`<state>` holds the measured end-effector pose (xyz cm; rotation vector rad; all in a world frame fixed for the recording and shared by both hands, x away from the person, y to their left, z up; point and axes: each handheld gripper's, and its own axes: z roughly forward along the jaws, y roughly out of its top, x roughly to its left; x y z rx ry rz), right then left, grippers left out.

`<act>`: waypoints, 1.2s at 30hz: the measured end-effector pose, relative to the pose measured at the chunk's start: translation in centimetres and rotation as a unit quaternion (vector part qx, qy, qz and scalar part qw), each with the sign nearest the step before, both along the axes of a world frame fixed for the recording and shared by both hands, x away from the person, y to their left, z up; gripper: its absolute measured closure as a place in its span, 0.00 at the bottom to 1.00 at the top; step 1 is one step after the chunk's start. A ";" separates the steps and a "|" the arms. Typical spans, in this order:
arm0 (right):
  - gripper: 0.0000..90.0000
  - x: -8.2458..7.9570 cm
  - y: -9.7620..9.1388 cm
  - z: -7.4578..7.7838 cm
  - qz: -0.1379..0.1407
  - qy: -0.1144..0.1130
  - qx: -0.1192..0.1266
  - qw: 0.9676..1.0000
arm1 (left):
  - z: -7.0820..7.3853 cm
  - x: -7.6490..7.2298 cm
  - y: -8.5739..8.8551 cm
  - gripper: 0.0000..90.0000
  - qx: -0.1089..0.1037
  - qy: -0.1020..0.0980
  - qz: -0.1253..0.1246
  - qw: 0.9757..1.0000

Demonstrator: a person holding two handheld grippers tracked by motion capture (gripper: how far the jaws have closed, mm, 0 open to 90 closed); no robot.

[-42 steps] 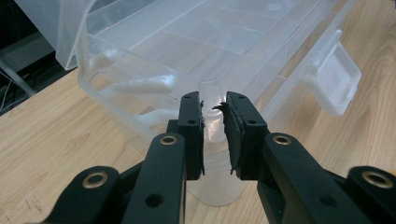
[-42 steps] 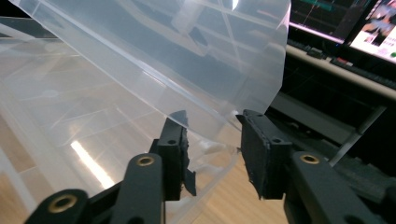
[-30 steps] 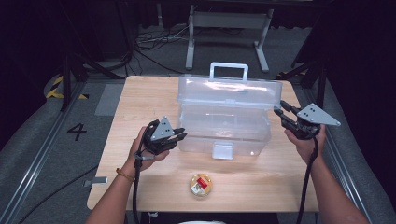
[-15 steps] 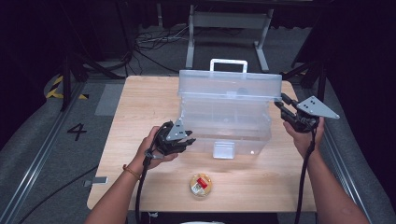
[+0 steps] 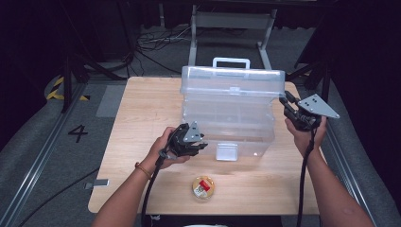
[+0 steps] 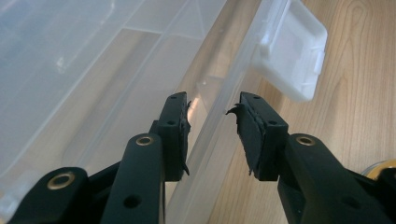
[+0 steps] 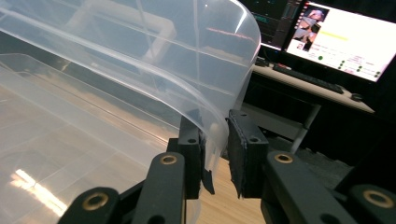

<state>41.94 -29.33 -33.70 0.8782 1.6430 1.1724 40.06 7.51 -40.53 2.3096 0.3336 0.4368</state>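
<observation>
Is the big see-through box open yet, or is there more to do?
Partly. The white latch hangs undone and the lid is raised off the clear box. The right gripper grips the lid's edge; the left gripper straddles the front rim, open. The small round tin sits untouched on the table, perhaps to go inside.

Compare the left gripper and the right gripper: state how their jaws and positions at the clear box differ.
The left gripper has jaws spread, straddling the front rim of the clear box near its white latch without gripping; the right gripper has jaws nearly closed around the edge of the raised lid. The left sits low at the front, the right higher at the box's right end. Both are black and hand-held.
</observation>
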 end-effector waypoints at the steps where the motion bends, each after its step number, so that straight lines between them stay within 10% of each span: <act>1: 0.86 0.0 0.1 0.1 -0.005 -0.001 -0.001 1.000 | -0.1 0.1 -0.1 0.71 -0.001 0.000 -0.004 1.000; 17: 0.94 2.2 1.3 0.6 -0.059 -0.043 -0.042 0.996 | -0.9 1.1 0.2 0.76 0.007 0.033 0.002 0.999; 36: 0.95 6.8 0.9 3.0 -0.046 0.006 -0.003 0.999 | -0.9 1.4 0.3 0.82 0.004 0.030 -0.023 0.999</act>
